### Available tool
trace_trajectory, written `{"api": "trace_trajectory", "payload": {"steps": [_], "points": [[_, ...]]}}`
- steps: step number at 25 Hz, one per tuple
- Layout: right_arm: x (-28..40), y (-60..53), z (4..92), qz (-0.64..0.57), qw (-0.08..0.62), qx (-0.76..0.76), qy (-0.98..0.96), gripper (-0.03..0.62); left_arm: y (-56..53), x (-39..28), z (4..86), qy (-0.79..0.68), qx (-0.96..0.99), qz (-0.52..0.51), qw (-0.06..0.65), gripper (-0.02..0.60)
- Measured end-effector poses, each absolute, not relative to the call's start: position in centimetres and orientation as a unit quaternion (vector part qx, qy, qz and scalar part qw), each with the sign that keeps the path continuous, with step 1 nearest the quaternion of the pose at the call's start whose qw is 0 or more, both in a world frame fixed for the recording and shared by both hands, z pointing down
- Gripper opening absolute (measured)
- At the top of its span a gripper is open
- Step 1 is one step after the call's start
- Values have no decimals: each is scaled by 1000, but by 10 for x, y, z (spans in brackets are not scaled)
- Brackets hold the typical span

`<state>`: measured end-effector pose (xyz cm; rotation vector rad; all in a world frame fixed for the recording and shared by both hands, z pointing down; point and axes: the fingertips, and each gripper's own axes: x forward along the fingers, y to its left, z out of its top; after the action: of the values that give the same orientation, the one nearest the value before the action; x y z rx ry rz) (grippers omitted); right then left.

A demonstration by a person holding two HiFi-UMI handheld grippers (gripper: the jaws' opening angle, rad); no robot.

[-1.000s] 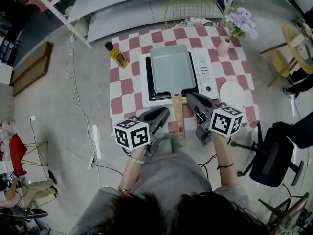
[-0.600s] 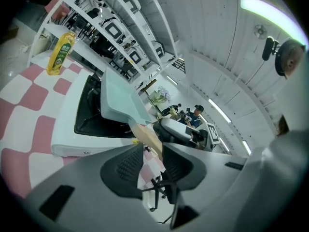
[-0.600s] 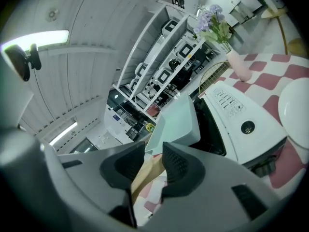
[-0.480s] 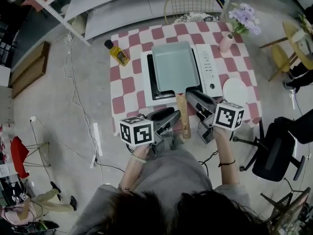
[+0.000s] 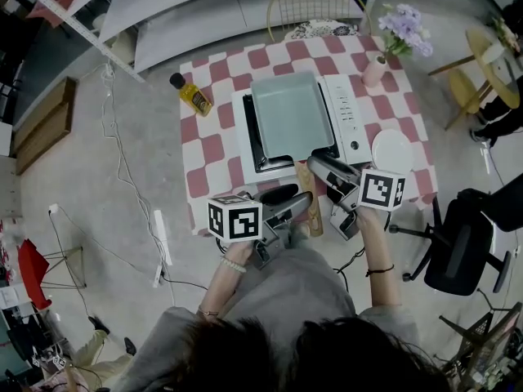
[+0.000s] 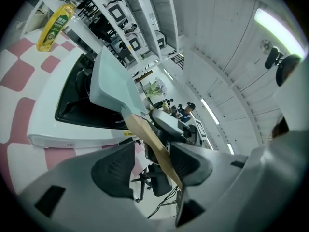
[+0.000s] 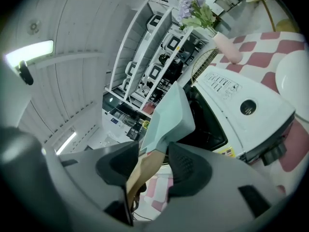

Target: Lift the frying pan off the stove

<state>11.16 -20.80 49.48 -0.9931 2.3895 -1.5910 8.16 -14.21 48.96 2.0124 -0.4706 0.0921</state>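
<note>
The fingers of my left gripper (image 6: 152, 161) and my right gripper (image 7: 152, 166) have just been opening, and both pairs now stand wide. A second ago the left one lay shut beside the wooden handle (image 5: 311, 209). Now the handle runs between its fingers, closer to one pad than the other, and as far as I can tell neither pad presses on it. The right gripper straddles the same handle nearer the pan, and the wood between its pads is unclamped too. The frying pan (image 5: 286, 114) sits flat on the stove (image 5: 347, 121) in the middle of the checked desk (image 5: 211, 149), with its handle reaching toward me past the near edge. Nothing is lifted yet. I judge this is the set-up for the grasp: both pairs must close on the handle before I raise it.
</note>
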Motion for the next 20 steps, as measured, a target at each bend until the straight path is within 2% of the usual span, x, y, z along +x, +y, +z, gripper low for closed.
{"api": "trace_trajectory", "payload": {"steps": [9, 20], "points": [[85, -214, 489, -561, 93, -254, 783, 232, -140, 90, 492, -156, 835, 42, 525, 238], [75, -215, 492, -568, 98, -232, 783, 239, -139, 93, 497, -115, 828, 44, 548, 268]]}}
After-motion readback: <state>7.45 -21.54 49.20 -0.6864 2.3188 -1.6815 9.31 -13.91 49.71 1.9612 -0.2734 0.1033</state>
